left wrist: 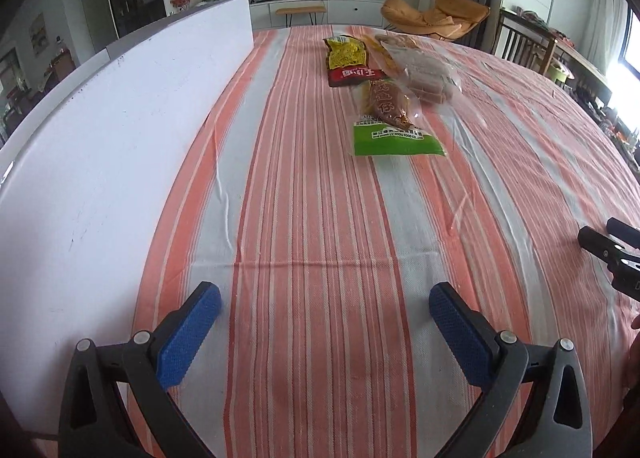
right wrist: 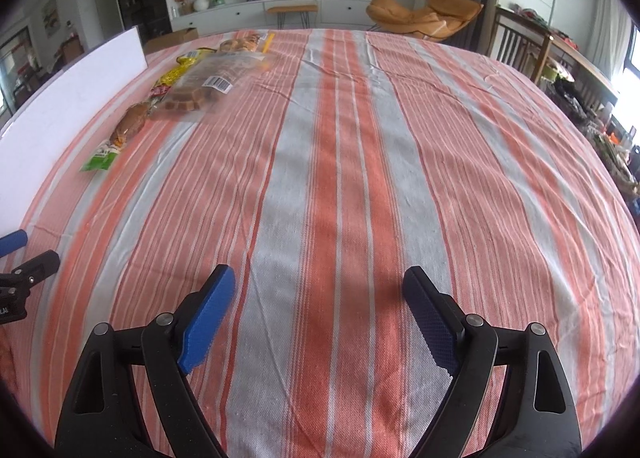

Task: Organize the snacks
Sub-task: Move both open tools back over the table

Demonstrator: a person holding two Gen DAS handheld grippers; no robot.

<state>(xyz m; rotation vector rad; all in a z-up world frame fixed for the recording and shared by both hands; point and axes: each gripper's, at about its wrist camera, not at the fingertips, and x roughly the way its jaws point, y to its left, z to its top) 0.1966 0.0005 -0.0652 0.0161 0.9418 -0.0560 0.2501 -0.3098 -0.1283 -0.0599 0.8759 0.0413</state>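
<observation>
Several snack packets lie in a loose pile on the striped tablecloth (left wrist: 320, 218). A green-ended packet (left wrist: 394, 122) lies nearest. A yellow and red packet (left wrist: 346, 60) lies behind it. A clear bag of brown pieces (left wrist: 424, 72) lies to the right of them. In the right wrist view the pile sits far left: the clear bag (right wrist: 208, 88) and the green-ended packet (right wrist: 116, 140). My left gripper (left wrist: 324, 298) is open and empty, well short of the pile. My right gripper (right wrist: 318, 286) is open and empty over bare cloth.
A long white board (left wrist: 120, 130) stands along the table's left side, also in the right wrist view (right wrist: 72, 98). The right gripper's tip shows at the left view's right edge (left wrist: 612, 250). Chairs and a TV stand lie beyond the table.
</observation>
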